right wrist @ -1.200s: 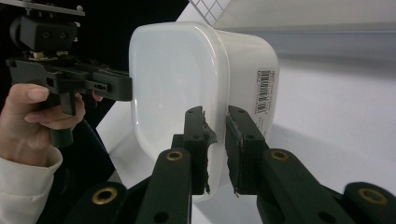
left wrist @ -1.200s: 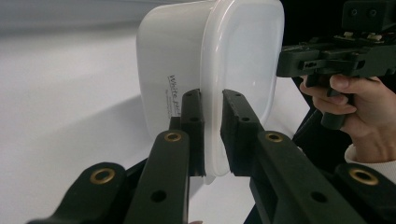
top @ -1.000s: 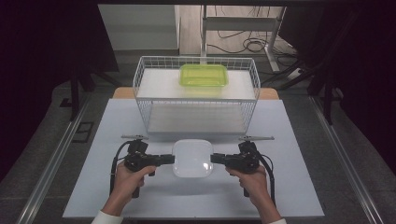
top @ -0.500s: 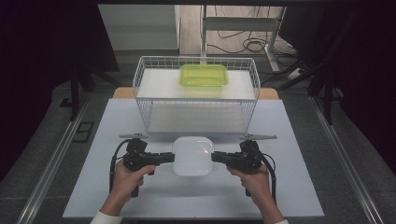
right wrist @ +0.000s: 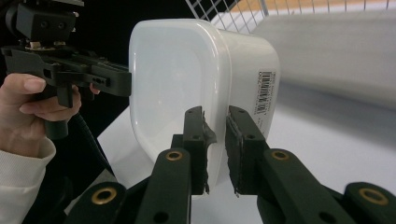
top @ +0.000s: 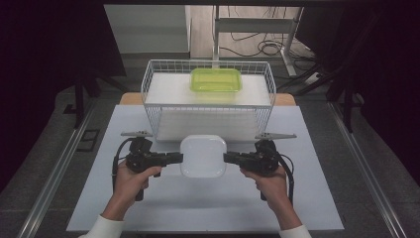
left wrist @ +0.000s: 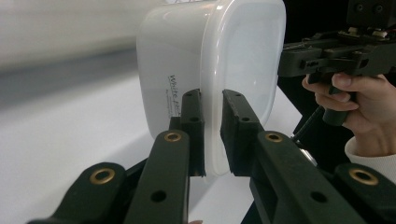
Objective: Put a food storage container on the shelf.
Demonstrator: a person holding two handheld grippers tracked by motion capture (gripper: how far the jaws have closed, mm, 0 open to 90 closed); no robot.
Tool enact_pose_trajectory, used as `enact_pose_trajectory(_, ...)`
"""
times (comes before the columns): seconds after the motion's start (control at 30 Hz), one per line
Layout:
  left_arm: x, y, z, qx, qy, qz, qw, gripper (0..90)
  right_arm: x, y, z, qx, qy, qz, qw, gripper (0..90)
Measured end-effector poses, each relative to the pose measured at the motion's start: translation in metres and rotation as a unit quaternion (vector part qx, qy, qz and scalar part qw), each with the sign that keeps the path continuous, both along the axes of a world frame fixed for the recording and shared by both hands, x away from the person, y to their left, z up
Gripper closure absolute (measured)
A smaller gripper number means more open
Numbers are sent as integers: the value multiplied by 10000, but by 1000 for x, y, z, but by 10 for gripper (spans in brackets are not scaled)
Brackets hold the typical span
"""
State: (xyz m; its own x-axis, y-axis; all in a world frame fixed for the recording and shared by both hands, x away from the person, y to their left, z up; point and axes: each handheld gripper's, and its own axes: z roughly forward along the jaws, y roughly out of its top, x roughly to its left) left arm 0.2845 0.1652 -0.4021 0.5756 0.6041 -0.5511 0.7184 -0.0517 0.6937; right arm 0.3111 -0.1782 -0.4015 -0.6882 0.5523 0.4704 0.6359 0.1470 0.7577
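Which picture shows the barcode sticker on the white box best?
The right gripper view: the barcode sticker sits on the side wall of the white box, facing that camera. In the left gripper view the box turns another wall with handwriting. From the high view you see the box's lid.

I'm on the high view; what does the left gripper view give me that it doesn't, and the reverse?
Left gripper view alone: handwritten lettering on the side wall of the white container, and the left tool with its jaws clamped on the container's lid rim.

High view alone: the wire basket behind, with a green lidded container in it, and the person's left hand.

Both: the white container, gripped from opposite sides, with the right tool at its far edge.
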Motion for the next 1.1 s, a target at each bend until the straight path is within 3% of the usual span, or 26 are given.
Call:
enact_pose_trajectory(0.27, 9, 1, 20, -30, -136, -17, 9999, 797, 7, 0, 25, 31, -144, 0, 9999, 783)
enact_pose_trajectory(0.77, 25, -2, 46, -10, -366, -28, 9993, 796, 18, -2, 49, 83, -393, -62, 9992, 782)
enact_pose_trajectory(1.1, 39, 0, 62, -65, -461, -20, 9989, 788, 25, 0, 77, 41, -651, -22, 9979, 783)
